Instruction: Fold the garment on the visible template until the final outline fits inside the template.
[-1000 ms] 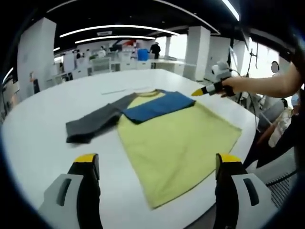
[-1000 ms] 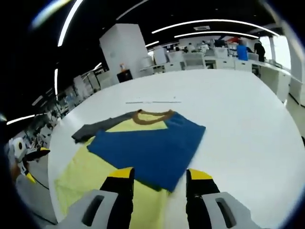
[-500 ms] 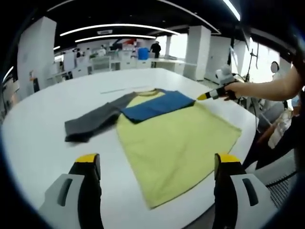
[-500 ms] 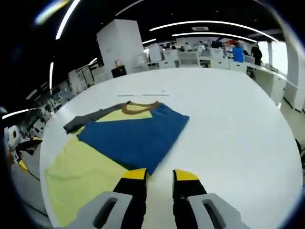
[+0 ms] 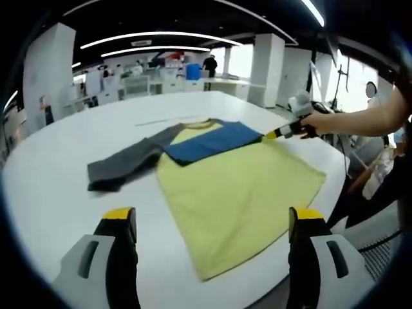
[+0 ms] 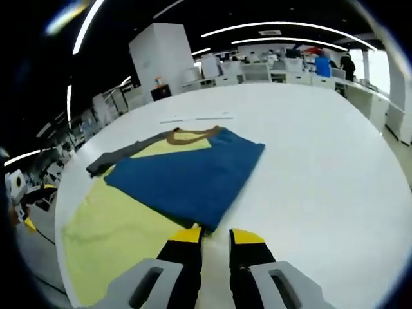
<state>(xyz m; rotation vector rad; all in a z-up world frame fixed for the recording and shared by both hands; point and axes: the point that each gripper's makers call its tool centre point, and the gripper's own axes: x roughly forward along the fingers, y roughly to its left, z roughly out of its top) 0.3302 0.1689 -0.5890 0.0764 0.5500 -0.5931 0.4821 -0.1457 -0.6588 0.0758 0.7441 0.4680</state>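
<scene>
A yellow shirt (image 5: 238, 193) lies flat on the white round table (image 5: 51, 193). Its grey sleeve (image 5: 125, 167) stretches out to the left, and its blue sleeve (image 5: 212, 143) is folded across the chest below the brown collar (image 5: 199, 124). My left gripper (image 5: 212, 215) hangs open above the table's near edge, its jaws wide apart short of the hem. My right gripper (image 6: 216, 235) has its jaws drawn close on the near corner of the blue sleeve (image 6: 187, 174). From the left gripper view, the right gripper (image 5: 270, 135) touches the shirt's right shoulder.
A hand and forearm (image 5: 360, 119) reach in from the right, holding the right gripper. A thin pale line (image 5: 161, 121) marks the table beyond the collar. The shirt's hem lies close to the table's near edge. Desks and pillars stand far behind.
My right gripper's jaws have narrowed from wide apart to nearly together, and it has drawn back from over the blue sleeve to the sleeve's near corner. The left gripper has stayed still.
</scene>
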